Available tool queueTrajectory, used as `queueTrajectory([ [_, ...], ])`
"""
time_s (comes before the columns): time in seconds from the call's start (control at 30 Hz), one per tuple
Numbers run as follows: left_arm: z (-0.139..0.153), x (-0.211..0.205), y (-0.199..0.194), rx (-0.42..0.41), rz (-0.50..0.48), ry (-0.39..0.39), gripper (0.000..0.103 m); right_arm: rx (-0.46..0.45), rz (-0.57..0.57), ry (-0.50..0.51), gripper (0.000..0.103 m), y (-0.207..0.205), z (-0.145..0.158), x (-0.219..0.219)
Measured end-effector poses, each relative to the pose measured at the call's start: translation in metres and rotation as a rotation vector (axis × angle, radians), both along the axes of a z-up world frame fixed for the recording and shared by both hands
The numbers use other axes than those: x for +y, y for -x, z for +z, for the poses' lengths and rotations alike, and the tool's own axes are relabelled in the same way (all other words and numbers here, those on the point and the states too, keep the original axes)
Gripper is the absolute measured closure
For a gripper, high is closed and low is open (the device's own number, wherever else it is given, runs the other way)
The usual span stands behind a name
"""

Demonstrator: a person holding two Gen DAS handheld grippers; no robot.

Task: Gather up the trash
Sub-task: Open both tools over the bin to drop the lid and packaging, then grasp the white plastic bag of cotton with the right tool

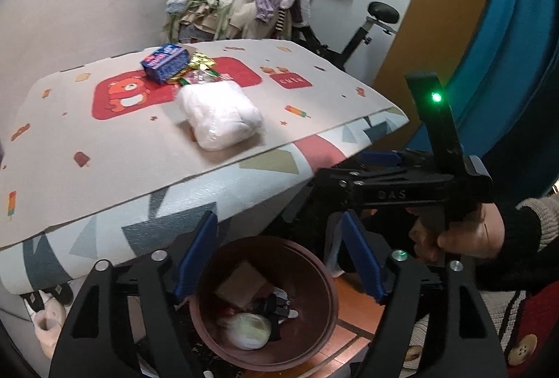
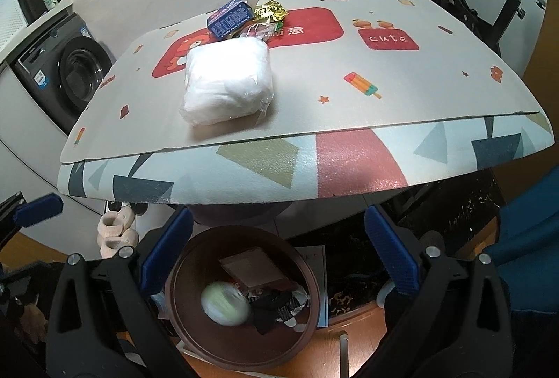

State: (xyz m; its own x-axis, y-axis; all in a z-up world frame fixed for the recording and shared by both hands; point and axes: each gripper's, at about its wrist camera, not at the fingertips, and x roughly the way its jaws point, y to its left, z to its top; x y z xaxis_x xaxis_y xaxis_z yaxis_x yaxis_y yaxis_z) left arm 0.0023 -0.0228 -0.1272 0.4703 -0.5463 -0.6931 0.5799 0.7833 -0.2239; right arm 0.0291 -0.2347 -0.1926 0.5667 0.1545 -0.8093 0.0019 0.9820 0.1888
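Bin, brown, round, one: on the floor below the table's near edge; far rim cut off by gripper frames. Contents partly hidden: one pale ball (blurred in the right view), one tan card, dark scraps hard to make out.
Left gripper: jaws apart, nothing between, above the bin.
Right gripper: jaws spread wide, empty, also above the bin.
Table: one white wrapped bundle near the middle; toward the far edge one blue box, one gold wrapper, one clear wrapper.
Right view only: washing machine. Left view only: hand gripping the right tool.
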Motion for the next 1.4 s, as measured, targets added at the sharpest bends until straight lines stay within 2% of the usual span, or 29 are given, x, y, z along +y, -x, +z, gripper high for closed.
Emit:
queueTrajectory([
  [0.2,0.002,0.018,-0.009,-0.014,0.097,-0.002,0.021,0.007,0.003,0.001,0.006,-0.001,-0.001,0.001],
  [0.37,0.001,0.032,-0.018,-0.010,0.174,-0.022,0.009,0.018,0.011,0.005,0.006,-0.003,-0.004,0.002],
  [0.73,-0.010,0.074,-0.042,0.043,0.346,-0.016,0.006,0.021,0.053,0.025,0.006,-0.021,-0.007,0.010],
  [1.07,-0.023,0.099,-0.060,0.080,0.423,-0.011,0.006,-0.001,0.135,0.037,0.006,-0.097,-0.005,0.030],
  [1.27,-0.033,0.111,-0.069,0.105,0.457,-0.014,0.006,0.001,0.140,-0.008,0.006,-0.153,-0.008,0.048],
  [1.4,-0.038,0.117,-0.076,0.121,0.475,-0.015,0.006,0.037,0.155,-0.013,0.006,-0.182,-0.018,0.058],
])
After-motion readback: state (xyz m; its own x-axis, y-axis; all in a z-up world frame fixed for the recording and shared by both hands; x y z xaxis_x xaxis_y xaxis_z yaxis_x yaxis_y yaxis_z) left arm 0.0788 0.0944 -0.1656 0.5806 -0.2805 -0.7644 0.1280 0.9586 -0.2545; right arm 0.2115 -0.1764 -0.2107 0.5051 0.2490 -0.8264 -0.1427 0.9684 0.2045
